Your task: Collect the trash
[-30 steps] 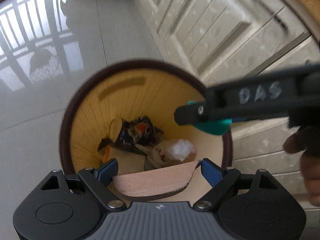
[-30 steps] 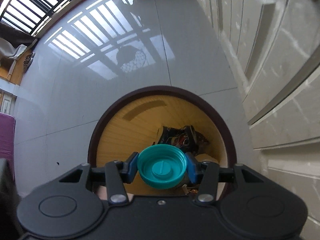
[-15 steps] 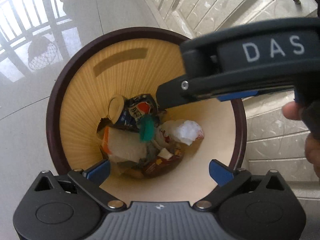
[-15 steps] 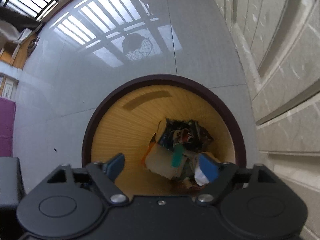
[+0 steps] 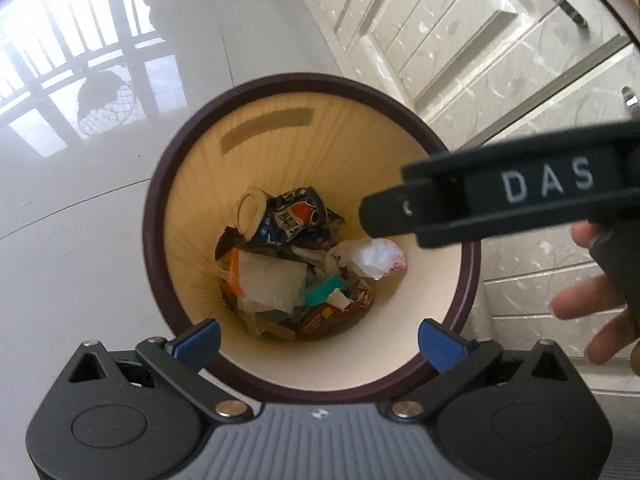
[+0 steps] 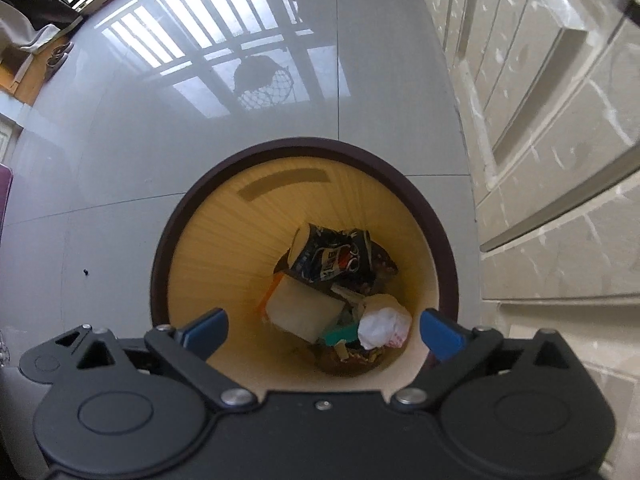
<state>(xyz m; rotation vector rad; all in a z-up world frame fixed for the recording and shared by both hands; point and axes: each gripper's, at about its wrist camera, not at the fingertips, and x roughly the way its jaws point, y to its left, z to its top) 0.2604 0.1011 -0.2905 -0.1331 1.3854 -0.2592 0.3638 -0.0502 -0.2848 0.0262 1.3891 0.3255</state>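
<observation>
A round bin (image 5: 152,216) with a dark brown rim and a yellow inside stands on the floor below both grippers. In it lie a teal cap (image 5: 323,290), a crushed blue can (image 5: 292,216), crumpled white paper (image 5: 378,256) and a beige card (image 5: 268,280). My left gripper (image 5: 318,340) hangs open over the near rim with nothing between its blue pads. My right gripper (image 6: 324,330) is over the bin (image 6: 160,264); its jaws are opening and empty, the teal cap (image 6: 340,335) far beneath. One of its fingers (image 5: 400,216) crosses the left wrist view, with a hand (image 5: 592,304) behind it.
Pale panelled cabinet doors (image 6: 560,120) stand close on the bin's right side. Glossy grey floor tiles (image 6: 120,160) spread to the left and beyond, reflecting a window grille. A purple edge (image 6: 4,192) shows at the far left.
The teal cap left my right gripper and fell into the bin as its jaws spread. The flat wood-coloured piece between my left pads is gone, and those jaws stand wider.
</observation>
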